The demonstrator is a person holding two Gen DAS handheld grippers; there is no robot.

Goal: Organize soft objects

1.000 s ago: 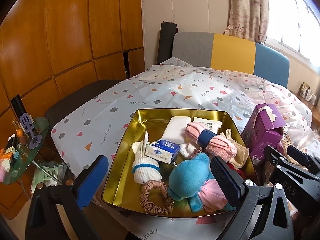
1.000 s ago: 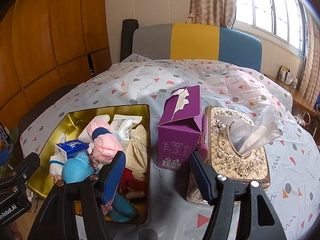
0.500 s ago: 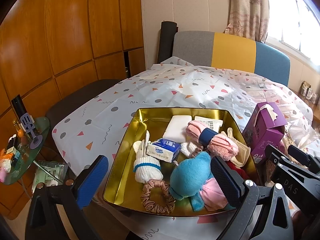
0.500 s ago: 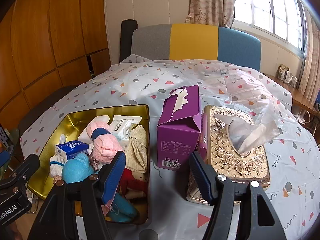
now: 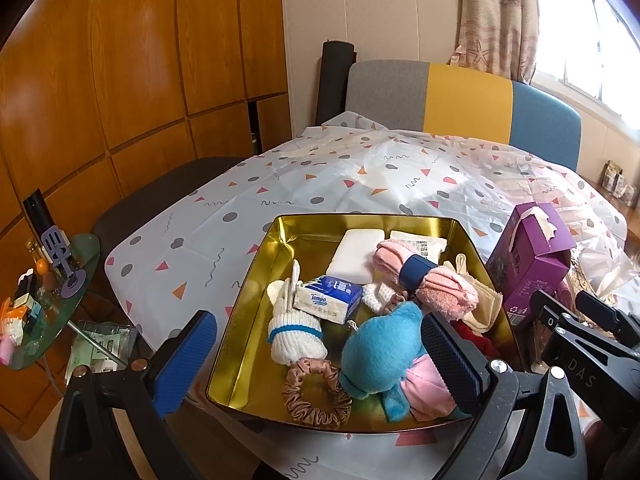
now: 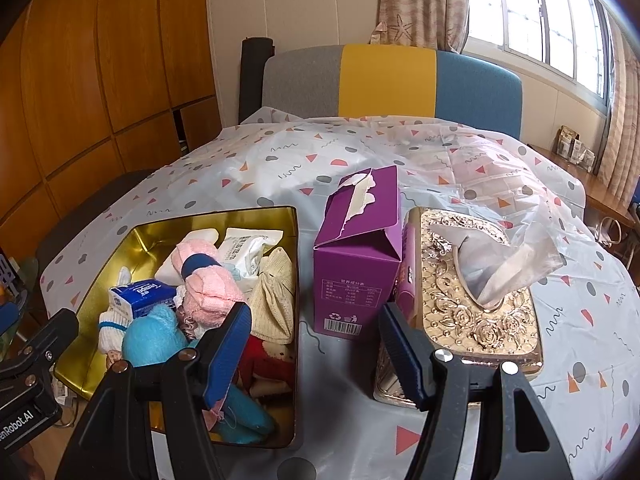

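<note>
1. Left gripper (image 5: 316, 356): fingers spread wide, nothing between them. It hangs at the lower edge of the left wrist view, above the near rim of the gold tin tray (image 5: 256, 320). Over the last second this view has slid slightly; the tray sits marginally lower and closer in frame. The finger gap is unchanged.

2. Right gripper (image 6: 316, 356): fingers spread, holding nothing. It hangs at the lower centre of the right wrist view, over the tablecloth (image 6: 280, 168) between the tray and the ornate gold tissue box (image 6: 480, 300). This view has barely shifted in the last second.

3. Soft objects: all lie inside the tray, at the same places as a second ago. Contents, near to far:
   - satin scrunchie (image 5: 316, 396)
   - blue plush toy (image 5: 380, 352)
   - white knitted sock (image 5: 294, 332)
   - Tempo tissue pack (image 5: 328, 298)
   - pink rolled towel (image 5: 424, 276)
   - cream knitted pouch (image 6: 274, 292)
   - red plush (image 6: 266, 356)
   - wet-wipe pack (image 6: 248, 250)

4. Purple carton (image 6: 360, 256): upright on the tablecloth, just beside the tray's right wall, top torn open.

5. Assessment: only a small camera drift occurred; no object was gripped or released. The scene fits either a tray awaiting unloading or a finished gathering.
</note>
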